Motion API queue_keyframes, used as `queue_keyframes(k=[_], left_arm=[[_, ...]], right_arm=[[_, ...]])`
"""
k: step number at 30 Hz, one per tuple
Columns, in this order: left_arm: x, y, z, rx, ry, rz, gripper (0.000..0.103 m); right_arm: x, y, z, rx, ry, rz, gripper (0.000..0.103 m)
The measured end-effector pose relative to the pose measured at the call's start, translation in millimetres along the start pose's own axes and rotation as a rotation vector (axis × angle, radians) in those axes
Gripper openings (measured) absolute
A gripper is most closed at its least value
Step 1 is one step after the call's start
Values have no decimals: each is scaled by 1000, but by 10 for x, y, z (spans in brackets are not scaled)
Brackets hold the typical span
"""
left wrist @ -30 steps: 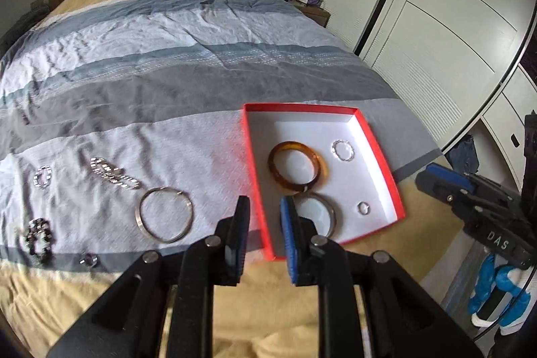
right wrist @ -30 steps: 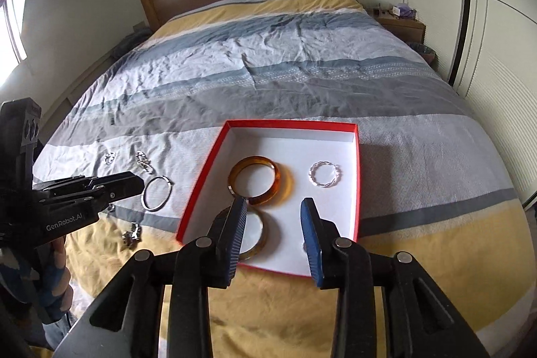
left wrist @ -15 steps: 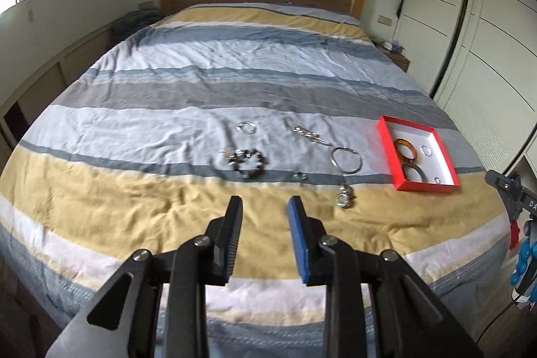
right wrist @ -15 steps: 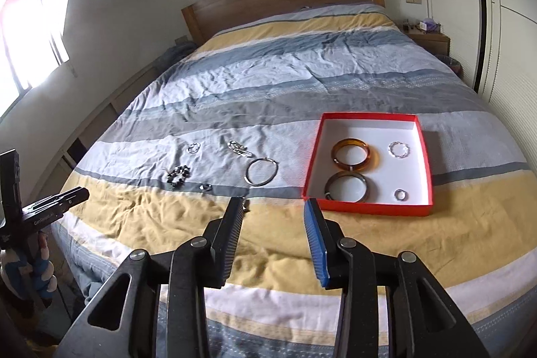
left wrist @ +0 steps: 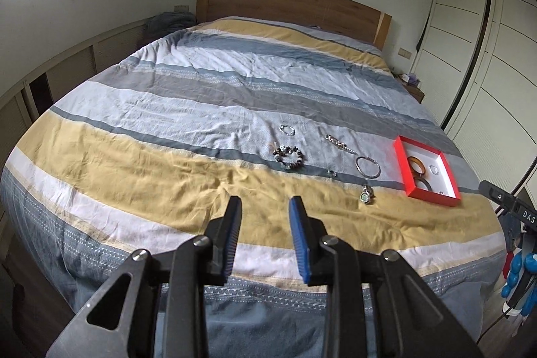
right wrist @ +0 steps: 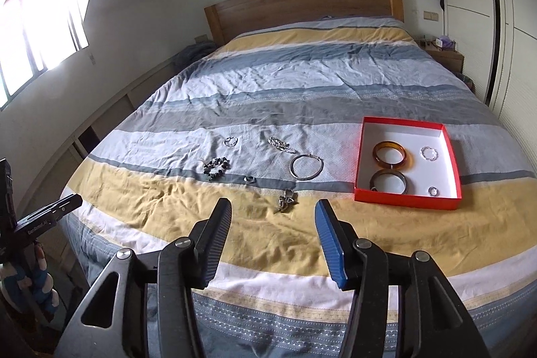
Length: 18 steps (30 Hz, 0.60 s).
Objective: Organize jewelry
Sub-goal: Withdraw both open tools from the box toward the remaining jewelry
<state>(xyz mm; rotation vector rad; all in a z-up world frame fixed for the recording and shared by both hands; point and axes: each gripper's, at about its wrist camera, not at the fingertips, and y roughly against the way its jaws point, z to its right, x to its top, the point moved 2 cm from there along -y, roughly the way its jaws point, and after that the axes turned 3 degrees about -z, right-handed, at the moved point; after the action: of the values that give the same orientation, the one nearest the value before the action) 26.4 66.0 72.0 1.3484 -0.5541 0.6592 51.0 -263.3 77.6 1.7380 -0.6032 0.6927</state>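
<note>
A red box with a white inside [right wrist: 446,200] [left wrist: 402,170] lies on the bed at the right. It holds an amber bangle [right wrist: 392,155], a dark bangle [right wrist: 389,182], a silver bracelet [right wrist: 429,153] and a small ring [right wrist: 433,191]. Loose on the bedspread lie a silver hoop [right wrist: 306,167] [left wrist: 368,167], a chain [right wrist: 281,144], a beaded bracelet [right wrist: 216,168] [left wrist: 288,156], a small silver bracelet [right wrist: 230,141], a ring [right wrist: 249,179] and a pendant [right wrist: 286,203] [left wrist: 366,194]. My left gripper [left wrist: 265,213] and right gripper [right wrist: 272,217] are open, empty, held back over the foot of the bed.
The striped bedspread [right wrist: 302,96] covers a bed with a wooden headboard [right wrist: 302,5]. White wardrobes [left wrist: 486,56] stand at the right, a nightstand [right wrist: 446,54] beside the bed, low cabinets [left wrist: 67,69] along the left wall.
Both grippers have pulled well back from the red box to the foot of the bed. The right jaws have opened wider. The jewelry has not moved.
</note>
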Motion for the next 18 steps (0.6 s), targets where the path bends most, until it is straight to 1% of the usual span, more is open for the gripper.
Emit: queue_keyframes(k=[1,2,5,10,18], left_arm=[[-15,-43,19,-1,-4,-9,28],[-18,-102,36,-3,-8,-19,28],[-42,-296,92,3,-16,-34,28],[-31,-726,216,3,-51,-75,28],[77,-1420,498,-65,-120,-165,28]], right_arm=[[-8,-40,13,-4,-9,0,56],[-20,-90,36,-7,-19,-3,57],[-76,-306,91,-10,-32,-34,57],[-148,-709,185,-15,-49,-84,57],[-112,-1395,240,6,-34,-171,57]])
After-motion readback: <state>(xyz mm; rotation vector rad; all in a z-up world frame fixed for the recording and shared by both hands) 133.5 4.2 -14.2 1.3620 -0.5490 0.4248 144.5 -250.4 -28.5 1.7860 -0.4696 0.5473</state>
